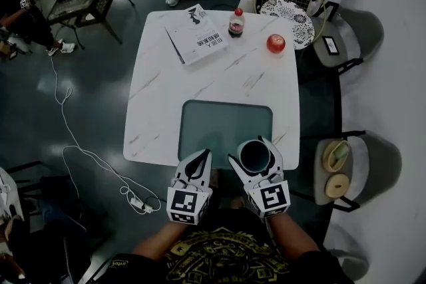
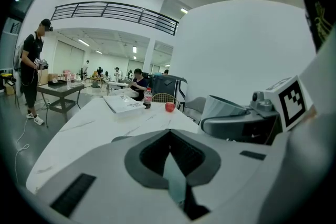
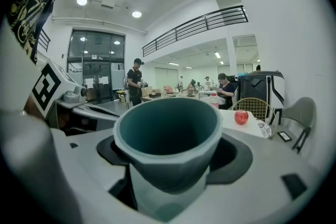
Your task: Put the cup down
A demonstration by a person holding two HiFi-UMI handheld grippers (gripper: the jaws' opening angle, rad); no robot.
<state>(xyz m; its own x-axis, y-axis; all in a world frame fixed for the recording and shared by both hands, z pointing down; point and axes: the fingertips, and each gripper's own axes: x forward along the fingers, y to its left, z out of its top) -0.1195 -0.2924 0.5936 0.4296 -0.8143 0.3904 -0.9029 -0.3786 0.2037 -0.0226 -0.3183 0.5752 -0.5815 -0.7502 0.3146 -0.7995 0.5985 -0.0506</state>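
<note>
Right hand-held gripper (image 1: 253, 153) pinches the cup (image 1: 254, 157) upright, near the 6 o'clock edge of the bench (image 1: 160, 96). Left hand-held gripper (image 1: 204, 157) is pressed together, empty. Advice: keep the cup level, lower it onto the green mat (image 1: 213, 120) toward 12 o'clock, then release.

The head view looks steeply down from above the person and takes in the whole white table (image 1: 160, 96), with the left gripper (image 1: 207, 155) and right gripper (image 1: 251, 148) at 6 o'clock of its frame. The left gripper view sits low, close behind its jaws, and faces across the table toward the far edge at 12 o'clock. The right gripper view faces the same way with the cup (image 3: 168, 149) right at its lens. All three views share the apple (image 1: 275, 43). The left gripper view also shows the right gripper at 3 o'clock.
</note>
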